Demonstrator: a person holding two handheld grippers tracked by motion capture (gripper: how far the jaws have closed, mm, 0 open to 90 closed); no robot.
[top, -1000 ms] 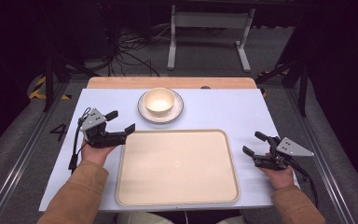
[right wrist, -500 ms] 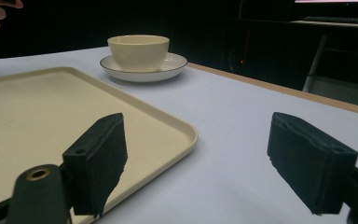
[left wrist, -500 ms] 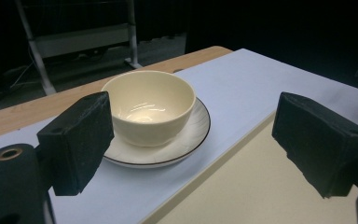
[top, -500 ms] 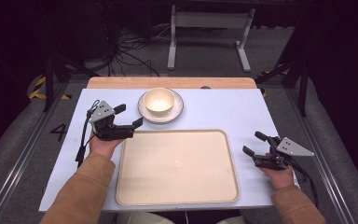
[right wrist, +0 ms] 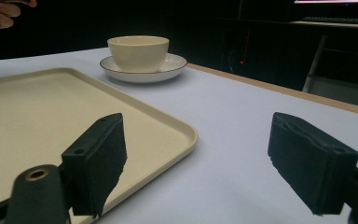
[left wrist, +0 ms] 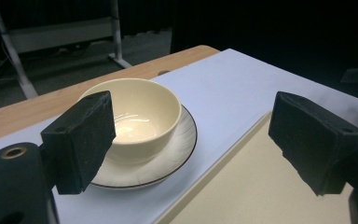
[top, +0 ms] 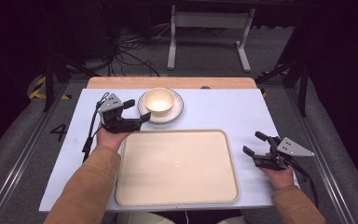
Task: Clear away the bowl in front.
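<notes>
Approach step: the left claw (top: 137, 110), jaws apart and empty, hovers just beside the cream bowl (top: 159, 101) on its saucer (top: 177, 110), behind the tray (top: 177, 165). The right claw (top: 255, 143) rests apart beside the tray. Next move, by judgement: straddle the bowl's rim and close.

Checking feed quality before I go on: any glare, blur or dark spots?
High view: table evenly lit, surroundings dark, tray slightly soft. Left gripper view: bright glare inside the bowl, near jaws blurred. Right gripper view: plate and bowl sharp, background nearly black.
</notes>
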